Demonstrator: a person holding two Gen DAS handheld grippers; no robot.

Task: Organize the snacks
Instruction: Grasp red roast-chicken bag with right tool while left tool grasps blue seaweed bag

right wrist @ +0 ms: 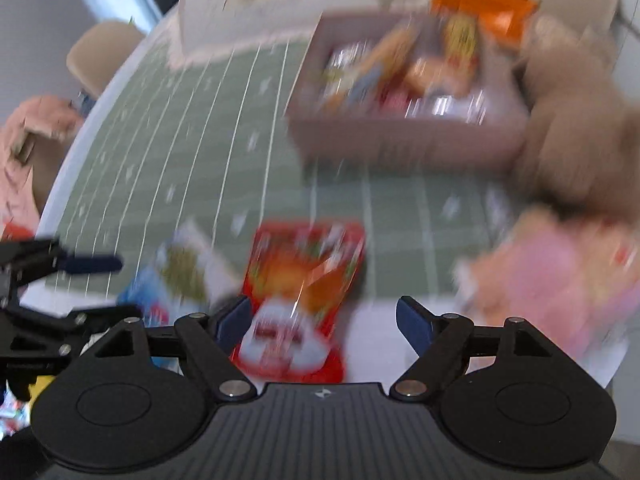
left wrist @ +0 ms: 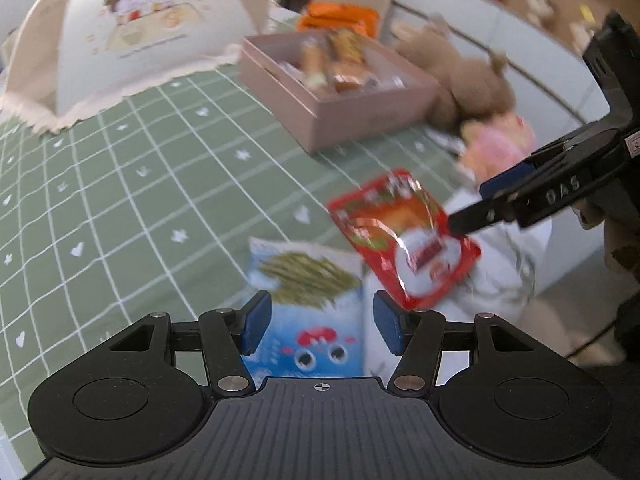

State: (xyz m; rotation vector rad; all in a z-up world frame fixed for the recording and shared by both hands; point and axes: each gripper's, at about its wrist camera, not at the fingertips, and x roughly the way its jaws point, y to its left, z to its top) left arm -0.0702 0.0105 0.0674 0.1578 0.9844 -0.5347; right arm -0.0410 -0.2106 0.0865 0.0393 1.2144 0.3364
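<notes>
2 loose snack packs (left wrist: 404, 240) (left wrist: 308, 300), 1 pink box (left wrist: 360, 116), 2 plush toys (left wrist: 460, 76) (left wrist: 496, 148), 1 food cover (left wrist: 132, 36).

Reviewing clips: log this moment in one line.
left gripper: open over blue packet | right gripper: open over red packet | pink box: partly filled

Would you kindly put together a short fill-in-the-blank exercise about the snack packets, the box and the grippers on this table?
1. The tablecloth under the snacks is ____ with a white grid.
2. The red snack packet lies ____ the pink box, on the table.
3. The blue-and-white snack packet shows two cartoon ____ near its bottom.
4. The right gripper has its jaws ____, over the red snack packet.

Missing words: green; outside; eyes; open
</notes>
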